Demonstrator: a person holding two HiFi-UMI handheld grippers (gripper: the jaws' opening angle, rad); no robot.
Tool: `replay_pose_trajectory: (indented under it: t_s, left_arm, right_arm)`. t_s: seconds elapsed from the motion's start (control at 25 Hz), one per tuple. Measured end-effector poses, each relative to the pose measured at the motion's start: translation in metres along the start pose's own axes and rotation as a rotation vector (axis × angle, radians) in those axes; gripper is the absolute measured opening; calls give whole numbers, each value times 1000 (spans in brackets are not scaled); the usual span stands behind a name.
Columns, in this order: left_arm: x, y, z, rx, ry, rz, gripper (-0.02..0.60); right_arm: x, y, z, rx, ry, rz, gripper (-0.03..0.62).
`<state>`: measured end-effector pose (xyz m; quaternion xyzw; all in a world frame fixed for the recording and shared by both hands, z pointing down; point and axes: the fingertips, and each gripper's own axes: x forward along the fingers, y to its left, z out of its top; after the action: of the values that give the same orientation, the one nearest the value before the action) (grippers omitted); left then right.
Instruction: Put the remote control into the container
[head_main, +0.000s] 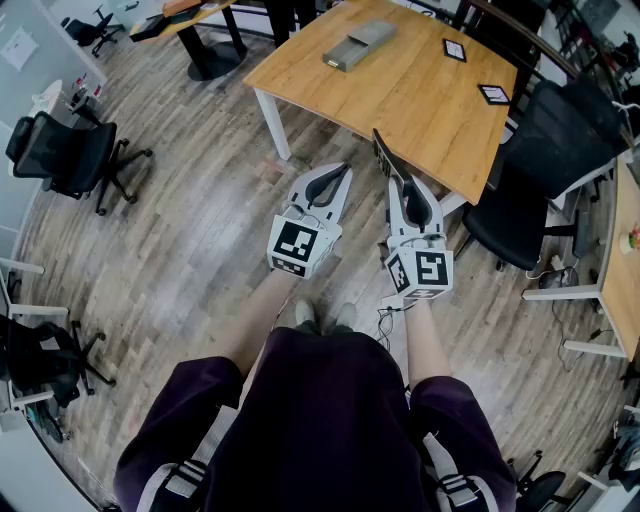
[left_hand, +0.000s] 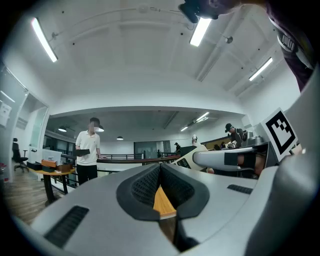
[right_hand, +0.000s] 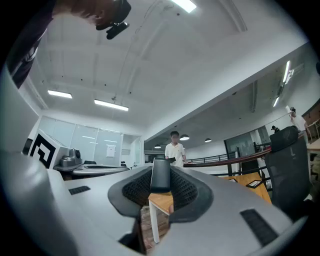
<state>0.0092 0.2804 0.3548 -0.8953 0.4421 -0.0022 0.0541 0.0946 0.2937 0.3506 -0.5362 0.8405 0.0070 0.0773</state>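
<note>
Remote control (right_hand: 160, 176) between right fingers (right_hand: 135, 190)

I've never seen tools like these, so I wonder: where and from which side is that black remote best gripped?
By one end, coming in along its length, as the right gripper has it now: pads on opposite sides, the remote control sticking out ahead. Being long and slim, its free end can probably go first into the grey container on the table.
</note>
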Motion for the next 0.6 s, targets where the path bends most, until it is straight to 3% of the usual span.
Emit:
replay_pose_trajectory:
  t_s: [0.6]
  left_arm:
    - [43,-15,-12,33,29,29,14]
  right_arm:
    - [6,-43,-12,-13,0,47,107]
